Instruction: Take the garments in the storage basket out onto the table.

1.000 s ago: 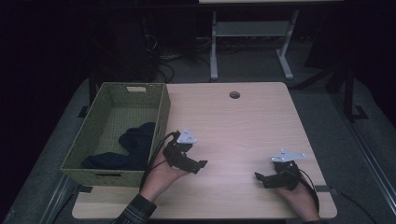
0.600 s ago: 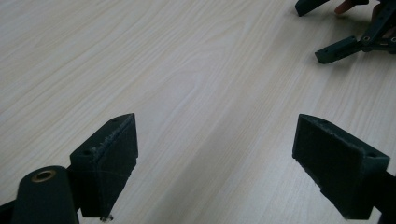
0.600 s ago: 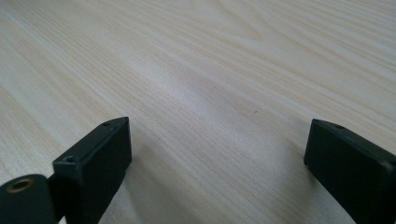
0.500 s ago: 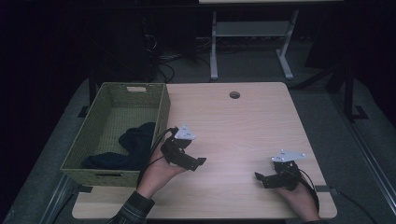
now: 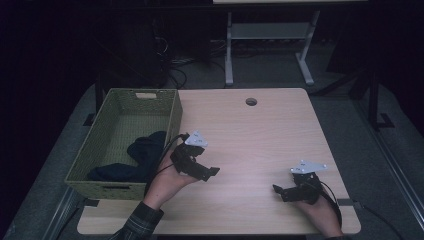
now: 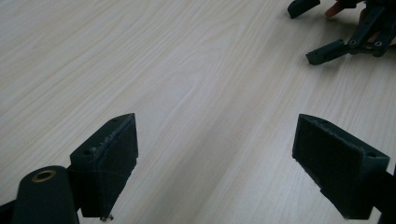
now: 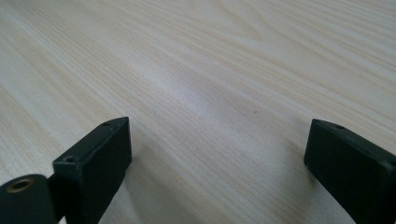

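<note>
My left gripper [image 5: 202, 170] hovers low over the light wooden table [image 5: 250, 145], just right of a green woven basket [image 5: 175, 120]. In the left gripper view its jaws [image 6: 215, 140] stand wide open with bare wood between them. My right gripper [image 5: 282, 192] rests near the table's front right and points left. Its jaws [image 7: 219, 149] are also wide open over bare table. A dark cloth [image 5: 142, 152] lies crumpled inside the basket, towards its near end. The right gripper [image 6: 336, 42] appears at the top right of the left gripper view.
A round cable hole [image 5: 251, 101] sits near the table's far edge. Beyond the table stands a white metal frame [image 5: 265, 45] on a dark floor. The basket takes up the table's left side.
My left gripper has drifted slightly away and to the left, closer to the basket's corner. The right gripper has stayed put.
</note>
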The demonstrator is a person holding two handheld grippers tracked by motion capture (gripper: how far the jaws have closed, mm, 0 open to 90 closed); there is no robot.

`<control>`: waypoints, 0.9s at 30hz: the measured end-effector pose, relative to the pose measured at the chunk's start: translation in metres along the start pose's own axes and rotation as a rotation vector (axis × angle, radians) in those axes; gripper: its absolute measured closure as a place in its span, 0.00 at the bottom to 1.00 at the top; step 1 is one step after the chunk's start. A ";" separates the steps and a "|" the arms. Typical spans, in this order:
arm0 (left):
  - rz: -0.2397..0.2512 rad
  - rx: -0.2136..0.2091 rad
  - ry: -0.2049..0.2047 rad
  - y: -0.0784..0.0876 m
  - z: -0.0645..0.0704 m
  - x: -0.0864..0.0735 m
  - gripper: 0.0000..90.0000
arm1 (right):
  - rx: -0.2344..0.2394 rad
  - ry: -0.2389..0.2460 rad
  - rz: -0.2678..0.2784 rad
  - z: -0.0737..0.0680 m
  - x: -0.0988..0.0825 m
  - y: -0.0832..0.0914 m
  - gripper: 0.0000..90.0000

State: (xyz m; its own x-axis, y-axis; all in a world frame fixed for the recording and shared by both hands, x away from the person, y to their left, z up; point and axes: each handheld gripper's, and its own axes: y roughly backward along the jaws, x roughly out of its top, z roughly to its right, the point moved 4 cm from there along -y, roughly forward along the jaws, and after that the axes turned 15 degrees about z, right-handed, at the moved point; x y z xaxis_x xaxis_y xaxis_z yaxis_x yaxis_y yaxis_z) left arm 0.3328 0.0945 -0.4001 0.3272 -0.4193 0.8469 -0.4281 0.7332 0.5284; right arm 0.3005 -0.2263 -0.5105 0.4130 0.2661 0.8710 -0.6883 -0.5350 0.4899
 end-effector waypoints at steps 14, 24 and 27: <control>0.000 -0.012 0.018 0.011 -0.004 0.012 0.16 | 0.000 0.000 0.000 0.000 0.000 0.000 0.08; -0.003 -0.020 0.024 0.021 -0.006 0.018 0.16 | 0.000 0.001 -0.001 0.000 0.000 0.000 0.08; -0.001 -0.017 0.033 0.024 -0.010 0.019 0.16 | -0.002 0.002 0.001 0.000 0.000 0.000 0.08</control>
State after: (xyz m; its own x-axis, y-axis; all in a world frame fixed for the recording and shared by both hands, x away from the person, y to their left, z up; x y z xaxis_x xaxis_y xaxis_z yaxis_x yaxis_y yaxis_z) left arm 0.3369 0.1094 -0.3721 0.3552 -0.4023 0.8438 -0.4134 0.7420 0.5278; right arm 0.3004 -0.2265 -0.5105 0.4109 0.2675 0.8715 -0.6897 -0.5339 0.4891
